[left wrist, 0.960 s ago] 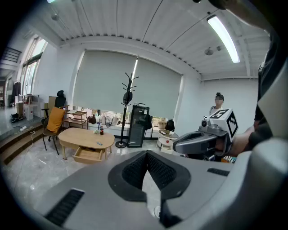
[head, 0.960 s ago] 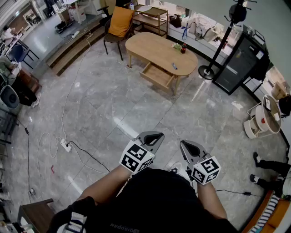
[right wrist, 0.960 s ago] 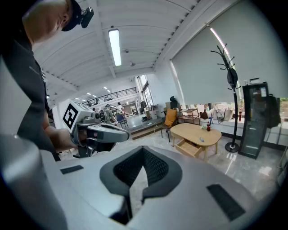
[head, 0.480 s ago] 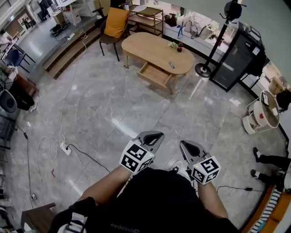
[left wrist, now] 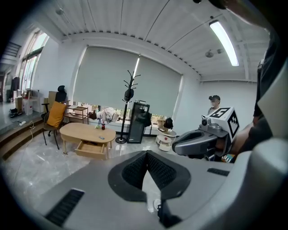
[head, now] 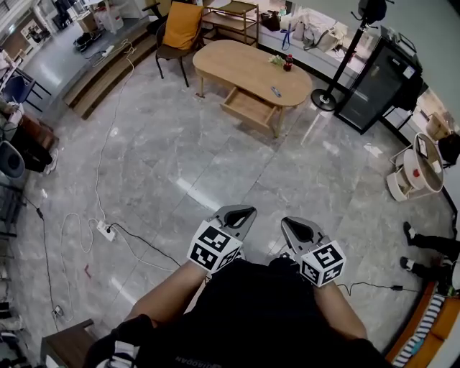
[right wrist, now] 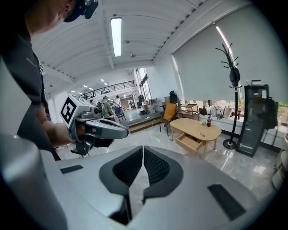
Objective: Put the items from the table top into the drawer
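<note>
Far across the room stands an oval wooden table [head: 237,65] with its drawer [head: 248,109] pulled open. On its top are a small red-capped bottle [head: 288,65], something green [head: 277,61] and a small dark remote-like item [head: 276,91]. The table [left wrist: 81,131] and drawer [left wrist: 92,148] also show in the left gripper view, and the table [right wrist: 198,127] and drawer [right wrist: 191,142] in the right gripper view. My left gripper [head: 240,214] and right gripper [head: 295,230] are held side by side close to my body, both shut and holding nothing, several steps from the table.
Grey marble floor lies between me and the table. A chair with an orange cushion [head: 176,32] and a shelf [head: 233,18] stand behind it, a coat stand [head: 338,72] and black cabinet [head: 377,86] to its right. A power strip and cables [head: 104,230] lie at left. A person's legs [head: 431,248] are at right.
The head view has shifted a little, so the table sits slightly higher in the picture. Both grippers stay shut and in the same place before my body.
</note>
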`<action>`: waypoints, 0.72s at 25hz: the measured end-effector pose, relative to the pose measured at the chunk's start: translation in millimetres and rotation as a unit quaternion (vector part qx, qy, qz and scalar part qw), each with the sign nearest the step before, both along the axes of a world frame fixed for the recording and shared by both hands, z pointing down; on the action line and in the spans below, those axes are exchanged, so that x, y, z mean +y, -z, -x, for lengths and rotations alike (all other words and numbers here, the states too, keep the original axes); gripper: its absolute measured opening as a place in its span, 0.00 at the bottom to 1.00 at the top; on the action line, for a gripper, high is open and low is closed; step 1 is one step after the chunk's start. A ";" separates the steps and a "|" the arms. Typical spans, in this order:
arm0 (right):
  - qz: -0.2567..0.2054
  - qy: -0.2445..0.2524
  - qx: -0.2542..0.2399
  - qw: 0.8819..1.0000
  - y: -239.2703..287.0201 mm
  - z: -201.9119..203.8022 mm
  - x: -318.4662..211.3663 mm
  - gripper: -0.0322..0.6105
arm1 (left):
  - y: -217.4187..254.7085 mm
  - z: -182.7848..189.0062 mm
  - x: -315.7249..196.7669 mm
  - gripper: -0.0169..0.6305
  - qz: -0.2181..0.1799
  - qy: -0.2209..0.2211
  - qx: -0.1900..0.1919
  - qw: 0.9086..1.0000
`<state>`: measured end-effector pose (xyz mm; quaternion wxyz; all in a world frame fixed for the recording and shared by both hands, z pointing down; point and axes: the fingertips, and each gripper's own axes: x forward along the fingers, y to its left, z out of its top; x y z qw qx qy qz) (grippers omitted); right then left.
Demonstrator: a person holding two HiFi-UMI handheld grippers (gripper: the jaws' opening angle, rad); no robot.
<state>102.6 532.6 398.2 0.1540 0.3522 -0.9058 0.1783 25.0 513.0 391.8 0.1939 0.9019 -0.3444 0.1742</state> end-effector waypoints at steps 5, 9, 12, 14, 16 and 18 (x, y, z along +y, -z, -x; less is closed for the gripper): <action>0.020 0.044 0.007 0.999 -6.3 34.0 2.4 0.06 | -16.1 34.2 4.6 0.03 0.030 0.034 0.004 0.999; 0.015 0.063 0.004 0.998 -4.5 51.5 -17.7 0.06 | -19.4 42.9 -2.6 0.03 0.031 0.049 0.018 0.998; 0.018 0.074 -0.002 0.997 -9.3 63.8 -34.4 0.06 | -23.9 51.0 -11.7 0.03 0.036 0.063 0.020 0.997; 0.018 0.080 -0.008 0.997 -11.1 72.8 -51.0 0.06 | -25.5 59.2 -21.9 0.03 0.037 0.070 0.014 0.997; 0.018 0.085 -0.016 0.996 -10.9 82.7 -73.3 0.06 | -26.2 70.7 -38.1 0.03 0.039 0.079 0.003 0.996; 0.014 0.090 -0.026 0.995 -7.9 91.5 -99.9 0.06 | -24.8 82.5 -61.3 0.03 0.040 0.090 -0.005 0.995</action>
